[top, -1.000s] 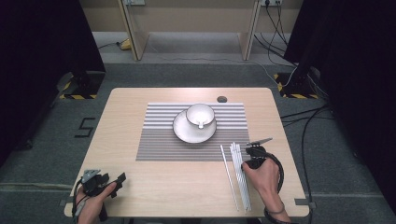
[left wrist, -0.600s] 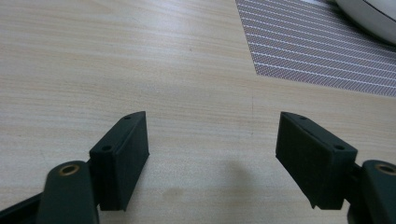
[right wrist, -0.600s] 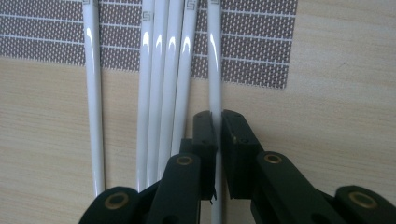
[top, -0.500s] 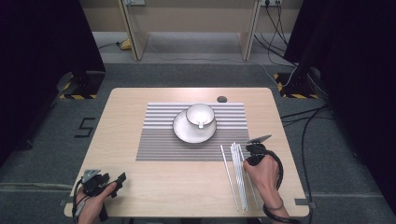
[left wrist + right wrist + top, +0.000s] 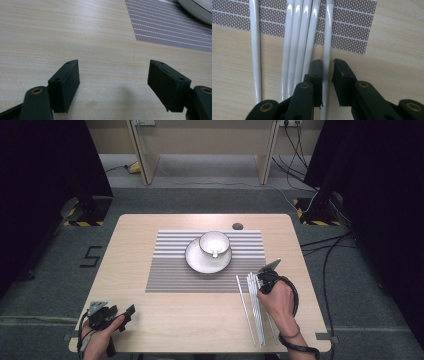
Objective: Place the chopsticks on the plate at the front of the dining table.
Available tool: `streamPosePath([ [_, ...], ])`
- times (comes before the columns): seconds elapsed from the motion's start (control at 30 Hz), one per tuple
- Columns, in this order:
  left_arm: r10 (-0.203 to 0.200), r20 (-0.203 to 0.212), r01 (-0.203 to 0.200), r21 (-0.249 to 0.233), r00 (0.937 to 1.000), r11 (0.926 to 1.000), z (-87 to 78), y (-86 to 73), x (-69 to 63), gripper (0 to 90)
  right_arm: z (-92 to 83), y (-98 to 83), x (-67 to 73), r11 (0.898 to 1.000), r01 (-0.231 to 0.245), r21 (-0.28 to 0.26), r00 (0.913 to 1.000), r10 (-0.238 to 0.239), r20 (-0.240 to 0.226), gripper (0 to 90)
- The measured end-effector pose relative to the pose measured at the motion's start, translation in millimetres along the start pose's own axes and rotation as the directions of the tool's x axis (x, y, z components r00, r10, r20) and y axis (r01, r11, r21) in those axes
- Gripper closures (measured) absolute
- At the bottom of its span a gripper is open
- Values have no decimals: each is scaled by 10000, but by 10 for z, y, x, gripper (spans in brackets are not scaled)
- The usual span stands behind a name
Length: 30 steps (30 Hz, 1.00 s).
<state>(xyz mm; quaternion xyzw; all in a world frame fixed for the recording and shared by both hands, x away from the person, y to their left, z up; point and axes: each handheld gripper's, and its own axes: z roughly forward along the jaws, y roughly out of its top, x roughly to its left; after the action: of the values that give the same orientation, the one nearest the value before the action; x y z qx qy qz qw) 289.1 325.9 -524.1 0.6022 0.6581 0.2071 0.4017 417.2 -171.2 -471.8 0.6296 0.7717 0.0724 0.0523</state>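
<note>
Over the white sticks (image 5: pixel 294 37), right claw (image 5: pixel 327 65) has just reopened, loosely straddling 1 stick (image 5: pixel 327 45).

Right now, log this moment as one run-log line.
right gripper: astride one white chopstick, jaws just opening, small gap | left gripper: open over bare table | cup on saucer, placemat

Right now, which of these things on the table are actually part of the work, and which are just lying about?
In use:
- white slender chopsticks, one of them between the jaws
- right gripper

Lying about:
- white round cup on its white saucer
- grey striped placemat
- left gripper, open over bare wooden table
</note>
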Motion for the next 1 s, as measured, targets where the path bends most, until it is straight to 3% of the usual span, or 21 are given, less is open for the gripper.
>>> streamPosePath([
  [0.4, -23, 74, 23, -3, 10000, 10000, 3, -1, -5, 247, 0, 0, 27, 9997, 233, 83, 9995, -231, -221, 652],
  [0.57, -47, 82, 47, -7, 10000, 10000, 3, -1, -5, 247, -1, -6, 42, 9997, 239, 62, 9996, -238, -175, 646],
  [0.67, -38, 87, 39, -6, 10000, 10000, 3, -1, -6, 247, 1, 2, 62, 9999, 129, 101, 9999, -130, 102, 687],
  [0.87, -48, 109, 48, -23, 9999, 10000, 7, 0, -6, 247, 0, 22, 21, 9992, -283, 296, 9995, 279, 136, 841],
  [1.0, -57, 124, 57, -28, 9999, 10000, 7, -1, -4, 247, 2, 51, -1, 9973, -529, 505, 9986, 529, 31, 849],
])
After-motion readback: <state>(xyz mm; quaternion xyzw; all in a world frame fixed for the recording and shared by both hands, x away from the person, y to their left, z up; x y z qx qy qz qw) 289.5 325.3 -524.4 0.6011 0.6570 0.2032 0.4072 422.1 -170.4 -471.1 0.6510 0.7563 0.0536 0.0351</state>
